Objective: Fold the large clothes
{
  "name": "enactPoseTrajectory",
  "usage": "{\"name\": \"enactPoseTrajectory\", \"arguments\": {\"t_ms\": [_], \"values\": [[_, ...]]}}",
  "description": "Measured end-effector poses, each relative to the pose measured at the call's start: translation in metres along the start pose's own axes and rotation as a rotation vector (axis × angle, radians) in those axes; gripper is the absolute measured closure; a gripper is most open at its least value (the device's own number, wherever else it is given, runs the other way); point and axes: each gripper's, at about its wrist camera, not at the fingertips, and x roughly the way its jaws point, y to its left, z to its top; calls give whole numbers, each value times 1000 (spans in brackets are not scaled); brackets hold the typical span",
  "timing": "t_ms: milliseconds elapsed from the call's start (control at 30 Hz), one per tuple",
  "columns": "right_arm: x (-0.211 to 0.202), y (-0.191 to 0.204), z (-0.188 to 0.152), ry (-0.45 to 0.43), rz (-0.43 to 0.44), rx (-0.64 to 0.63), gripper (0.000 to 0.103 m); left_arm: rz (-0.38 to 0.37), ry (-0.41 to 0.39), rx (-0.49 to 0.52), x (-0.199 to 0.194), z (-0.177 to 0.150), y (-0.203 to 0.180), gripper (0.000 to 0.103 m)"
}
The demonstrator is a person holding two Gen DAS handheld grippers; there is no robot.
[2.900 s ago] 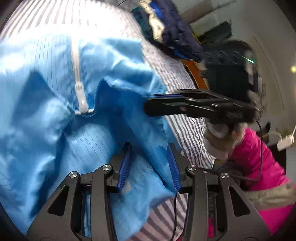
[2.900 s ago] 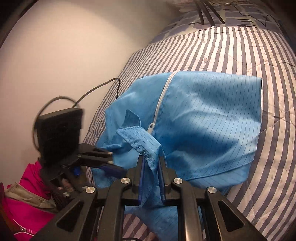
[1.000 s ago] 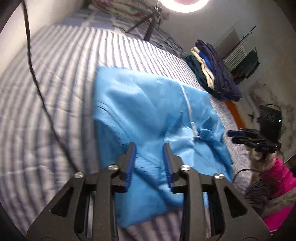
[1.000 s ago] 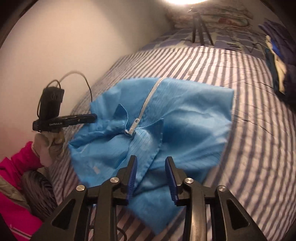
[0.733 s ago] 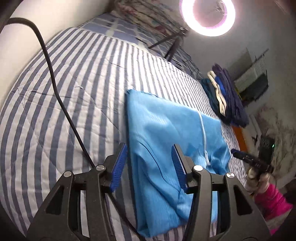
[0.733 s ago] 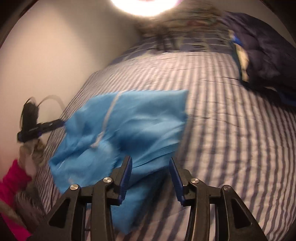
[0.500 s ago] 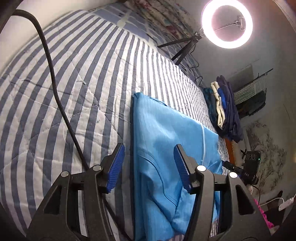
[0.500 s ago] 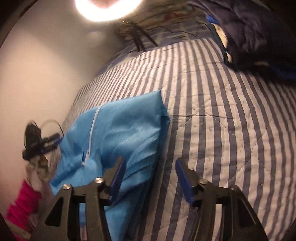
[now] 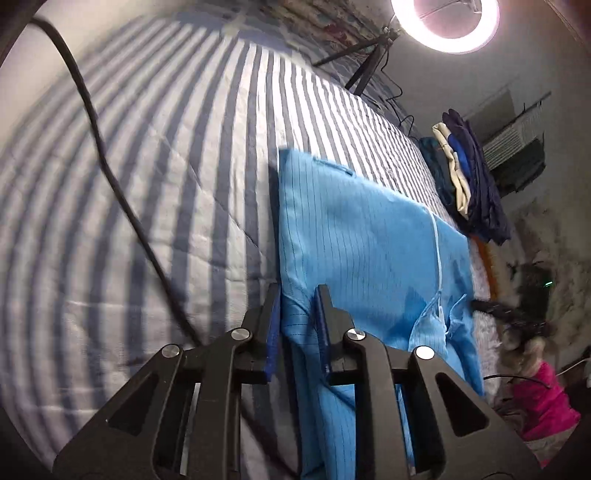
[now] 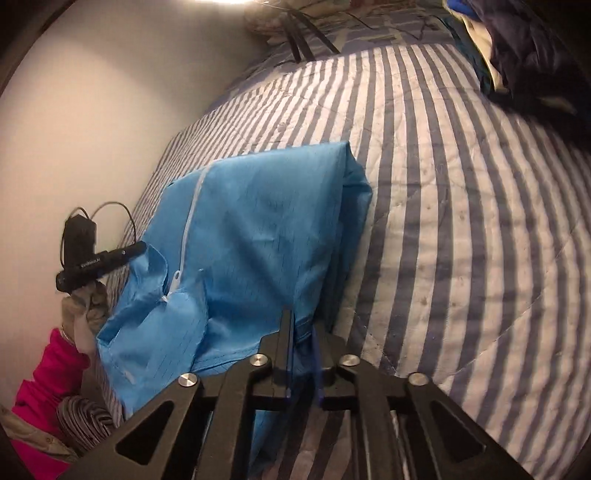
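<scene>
Striped bedspread (image 9: pixel 177 192) carries the blue zip-front garment (image 9: pixel 354 236), folded flat with its collar end rumpled. Left gripper (image 9: pixel 297 314) and right gripper (image 10: pixel 303 334): jaws closing on opposite side edges. Only the left view shows the ring light (image 9: pixel 445 26).

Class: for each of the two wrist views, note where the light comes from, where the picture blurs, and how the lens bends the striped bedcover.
Left wrist: ring light glares top right, left stripes smear. Right wrist: glare at top, sharper; striped bedcover bows outward in both.
</scene>
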Motion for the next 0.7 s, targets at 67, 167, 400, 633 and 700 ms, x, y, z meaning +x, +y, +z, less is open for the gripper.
{"name": "enactPoseTrajectory", "arguments": {"t_ms": [67, 167, 400, 633, 700], "values": [[-17, 11, 4, -67, -60, -56, 70, 6, -41, 34, -17, 7, -8, 86], [-40, 30, 21, -186, -92, -117, 70, -24, -109, 60, -30, 28, -25, 86], [5, 79, 79, -247, -114, -293, 74, -37, -68, 197, 17, 59, -80, 86], [76, 87, 85, -88, -175, -378, 74, 111, 45, 231, 85, 54, -75, 86], [92, 75, 81, -45, -184, -352, 77, 88, 53, 203, 93, 50, -63, 87]]}}
